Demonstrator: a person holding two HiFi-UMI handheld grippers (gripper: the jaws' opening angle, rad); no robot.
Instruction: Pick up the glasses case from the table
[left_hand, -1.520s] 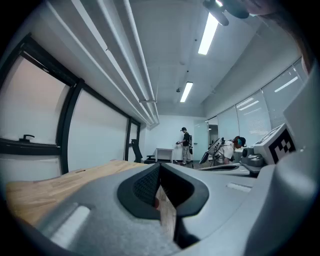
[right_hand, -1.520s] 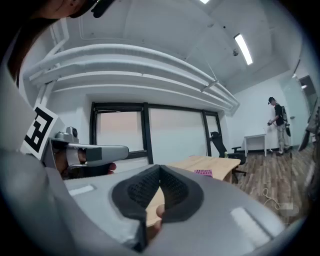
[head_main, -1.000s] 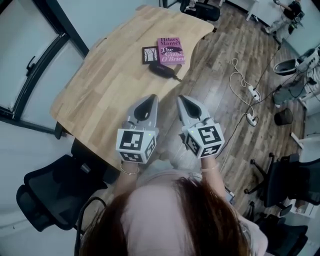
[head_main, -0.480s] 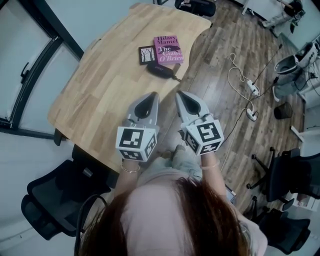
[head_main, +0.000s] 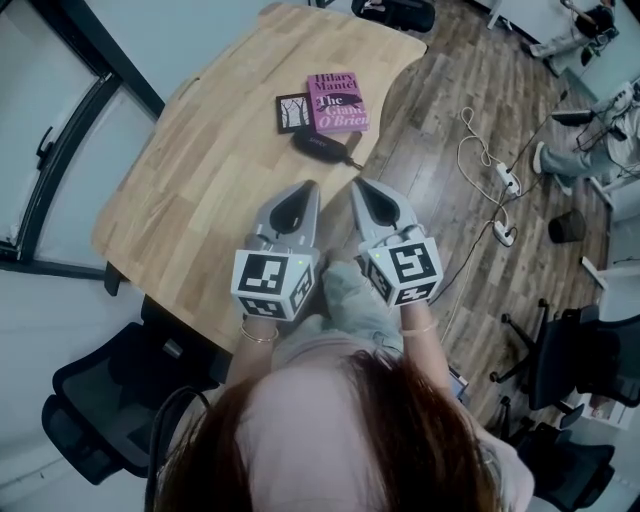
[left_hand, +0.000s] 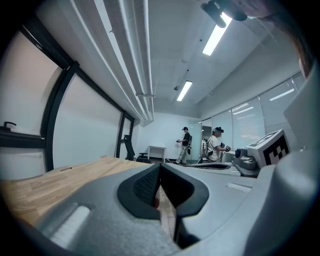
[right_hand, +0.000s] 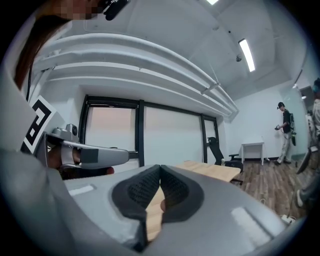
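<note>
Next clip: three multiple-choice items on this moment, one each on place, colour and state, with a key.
1. Against the book, the case lies: A) on top of it; B) on the table, nearer the person; C) on the floor.
2. The book's cover is: A) green; B) pink; C) yellow.
3. The right gripper is: A) shut, empty; B) wide open; C) shut on the case.
Key: 1 B, the head view shows it on the wood by the book; 2 B, the cover is pink; 3 A, its pads meet with nothing between.
</note>
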